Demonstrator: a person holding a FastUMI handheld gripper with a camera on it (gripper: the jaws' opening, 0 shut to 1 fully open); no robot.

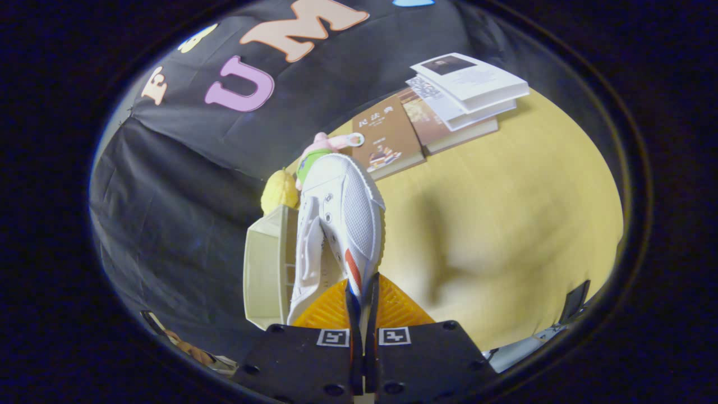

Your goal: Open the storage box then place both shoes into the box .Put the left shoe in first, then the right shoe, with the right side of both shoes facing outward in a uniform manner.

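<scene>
White shoe [336, 224] pinched between fingers [362, 303] (heel side), beside storage box [263, 275]

**Shoe held over the table, box beside it**

The gripper [362, 297] has its 2 fingers closed on the heel edge of the shoe [342, 224], which runs straight ahead of them, lifted off the table [505, 224]. The storage box [266, 269] stands just left of the shoe, touching or overlapping it. Beyond the box sits a lemon-shaped toy [279, 192], with a doll [317, 151] beside it past the shoe's toe. A spread of books [443, 106] lies further back to the right, some stacked on others.
</scene>
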